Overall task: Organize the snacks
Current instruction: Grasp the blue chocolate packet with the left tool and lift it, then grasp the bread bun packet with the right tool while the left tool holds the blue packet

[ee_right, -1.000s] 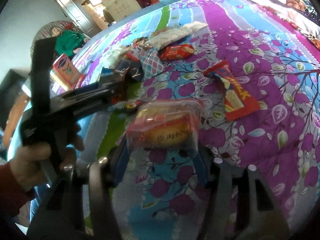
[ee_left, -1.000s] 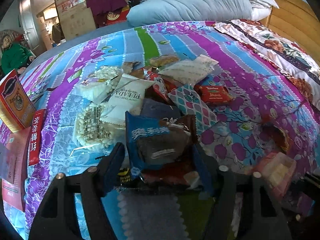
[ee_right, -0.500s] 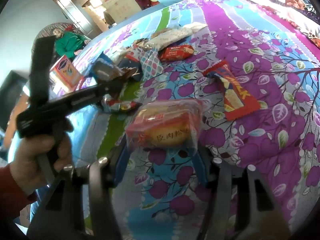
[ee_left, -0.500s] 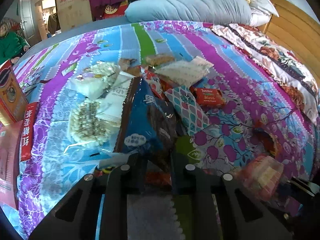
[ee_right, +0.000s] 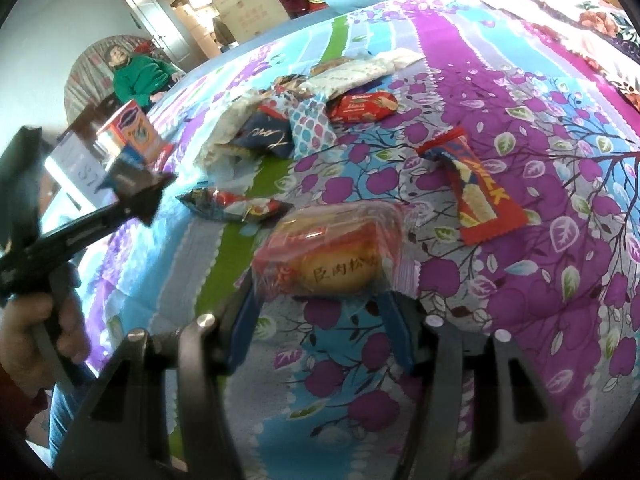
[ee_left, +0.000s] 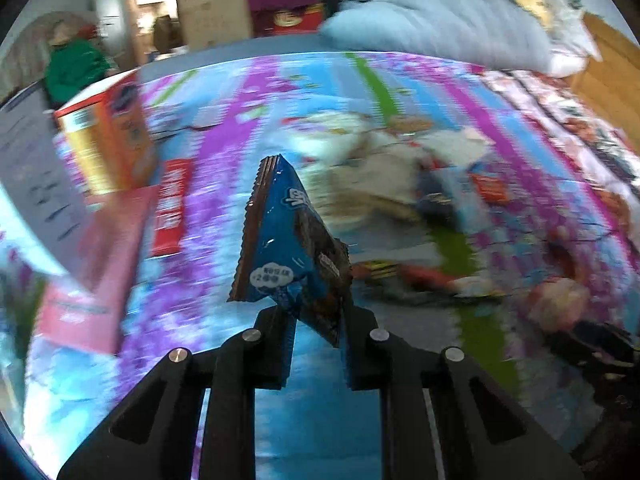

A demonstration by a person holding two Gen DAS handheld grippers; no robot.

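Note:
My left gripper (ee_left: 316, 320) is shut on a blue snack packet (ee_left: 284, 240), which stands up on edge above the striped bedspread (ee_left: 224, 160); that view is motion-blurred. In the right wrist view the left gripper (ee_right: 132, 192) hangs at the left, held by a hand (ee_right: 36, 332). My right gripper (ee_right: 320, 304) is shut on a round bun in a clear red wrapper (ee_right: 332, 252), held just above the bedspread (ee_right: 520, 280). A pile of mixed snack packets (ee_right: 304, 96) lies mid-bed, to the right of the lifted packet in the left wrist view.
An orange box (ee_left: 108, 140), a flat red pack (ee_left: 170, 208) and a pink box (ee_left: 96, 264) lie at the bed's left side. A red wrapper (ee_right: 476, 200), a red biscuit packet (ee_right: 364, 106) and a dark packet (ee_right: 236, 204) lie loose. A person in green (ee_right: 136, 76) sits beyond.
My left gripper closed on the blue packet, lifted it off the pile and swung left toward the boxes. The right gripper kept still with the bun.

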